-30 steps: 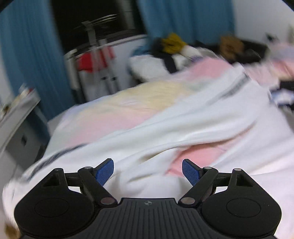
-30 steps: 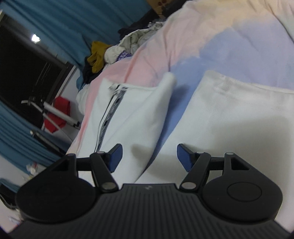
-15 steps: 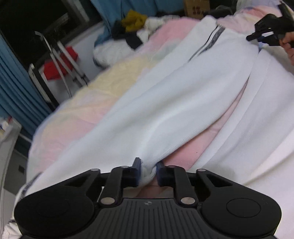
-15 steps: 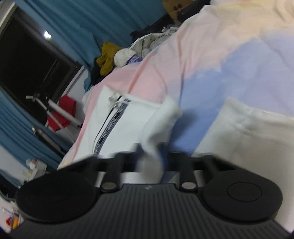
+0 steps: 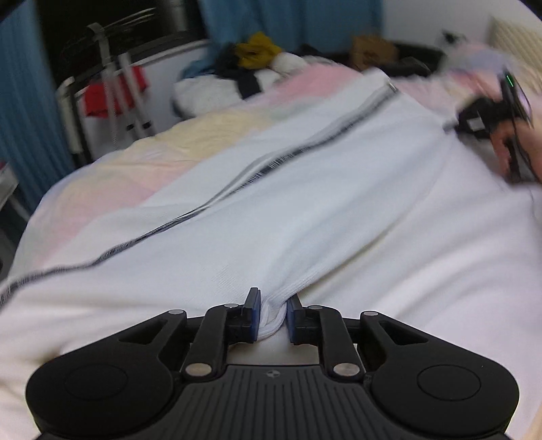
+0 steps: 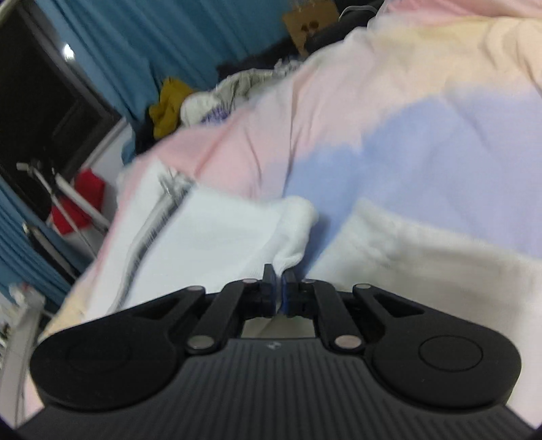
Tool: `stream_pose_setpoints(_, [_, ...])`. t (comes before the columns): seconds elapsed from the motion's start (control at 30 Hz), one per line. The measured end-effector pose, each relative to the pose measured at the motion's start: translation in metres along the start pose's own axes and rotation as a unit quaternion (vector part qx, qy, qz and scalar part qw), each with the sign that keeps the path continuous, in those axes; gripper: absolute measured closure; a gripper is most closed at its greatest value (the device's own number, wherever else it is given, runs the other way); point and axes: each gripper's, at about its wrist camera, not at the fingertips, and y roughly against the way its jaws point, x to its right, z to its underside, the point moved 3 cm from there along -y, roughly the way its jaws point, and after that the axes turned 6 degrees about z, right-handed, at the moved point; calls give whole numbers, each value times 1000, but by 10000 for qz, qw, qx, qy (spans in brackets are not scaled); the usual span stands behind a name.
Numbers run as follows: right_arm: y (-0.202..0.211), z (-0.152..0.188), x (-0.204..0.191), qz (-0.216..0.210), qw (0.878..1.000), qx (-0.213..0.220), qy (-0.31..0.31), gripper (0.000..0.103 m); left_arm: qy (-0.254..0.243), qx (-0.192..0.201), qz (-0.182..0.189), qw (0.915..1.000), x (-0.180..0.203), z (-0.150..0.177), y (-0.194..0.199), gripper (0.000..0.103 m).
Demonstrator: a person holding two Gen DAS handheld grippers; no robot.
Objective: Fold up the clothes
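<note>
White trousers point(image 5: 305, 189) with a dark side stripe point(image 5: 237, 182) lie stretched across the middle of the left wrist view, running from the lower left up toward the upper right, on a bedspread point(image 5: 111, 189) of pale yellow, pink and blue patches. The left gripper point(image 5: 273, 316), at the bottom centre of that view, has its blue-padded fingers nearly together with a bunched fold of the white cloth pinched between them. In the right wrist view the same garment point(image 6: 216, 237) fills the centre left, its striped edge point(image 6: 159, 216) blurred, and a second white leg point(image 6: 423, 267) lies at the lower right; a strip of blue bedspread point(image 6: 389, 162) shows between the two. The right gripper point(image 6: 278, 287) sits at the bottom centre, its jaws almost touching, clamped on a rounded corner of the left-hand leg. That gripper also shows blurred at the far right edge of the left wrist view point(image 5: 487, 115), held in a hand point(image 5: 518, 145). A pile of clothes point(image 5: 257, 64) with a mustard piece lies at the upper centre, against blue curtains point(image 5: 288, 20). A drying rack point(image 5: 111, 98) with a red item stands at the upper left.
</note>
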Motion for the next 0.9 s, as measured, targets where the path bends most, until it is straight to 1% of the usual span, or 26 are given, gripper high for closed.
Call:
stream_pose_setpoints(0.1, [3, -4, -3, -39, 9999, -3, 104, 95, 284, 196, -74, 9994, -3, 0, 6, 80])
stream_pose_setpoints(0.2, [13, -7, -3, -102, 9999, 43, 90, 94, 529, 318, -115, 9980, -3, 1, 17, 73])
stream_pose_setpoints(0.27, [23, -7, -5, -115, 9998, 65, 168, 94, 743, 392, -114, 9964, -4, 2, 28, 63])
stream_pose_setpoints(0.3, [30, -7, -7, -131, 9995, 86, 259, 94, 863, 450, -98, 9952, -3, 3, 36, 61])
stream_pose_setpoints(0.37, [48, -6, -12, -177, 9985, 143, 494, 94, 1106, 571, -145, 9921, -2, 3, 53, 50])
stream_pose_setpoints(0.4, [58, -5, -14, -194, 9979, 175, 594, 94, 1306, 639, -202, 9892, -5, 7, 64, 47])
stream_pose_setpoints(0.43, [67, -4, -17, -207, 9972, 208, 681, 94, 1548, 713, -273, 9850, -10, 13, 78, 42])
stream_pose_setpoints(0.47, [77, -3, -18, -237, 9968, 232, 726, 94, 1790, 786, -344, 9801, -15, 20, 92, 37])
stream_pose_setpoints(0.5, [88, -1, -19, -279, 9965, 249, 744, 94, 2030, 858, -414, 9745, -21, 27, 106, 34])
stream_pose_setpoints(0.57, [108, 1, -20, -380, 9967, 282, 652, 94, 2505, 1001, -555, 9613, -31, 40, 134, 28])
stream_pose_setpoints(0.63, [127, 4, -19, -507, 9968, 295, 545, 94, 2974, 1141, -694, 9454, -41, 54, 161, 28])
stream_pose_setpoints(0.67, [136, 5, -17, -517, 9969, 306, 507, 94, 3295, 1193, -834, 9329, -50, 64, 177, 28])
stream_pose_setpoints(0.7, [145, 7, -14, -494, 9971, 318, 474, 94, 3720, 1239, -1023, 9142, -63, 78, 195, 28])
stream_pose_setpoints(0.73, [155, 9, -11, -472, 9974, 329, 441, 94, 4148, 1292, -1172, 8930, -77, 94, 213, 28])
stream_pose_setpoints(0.77, [164, 11, -9, -449, 9976, 340, 408, 94, 4563, 1345, -1281, 8702, -88, 111, 229, 27])
stream_pose_setpoints(0.83, [183, 14, 2, -422, 9981, 389, 216, 94, 5347, 1459, -1434, 8199, -109, 145, 259, 26])
stream_pose_setpoints(0.9, [201, 17, 14, -398, 9982, 444, -7, 94, 5978, 1612, -1360, 7734, -123, 175, 279, 25])
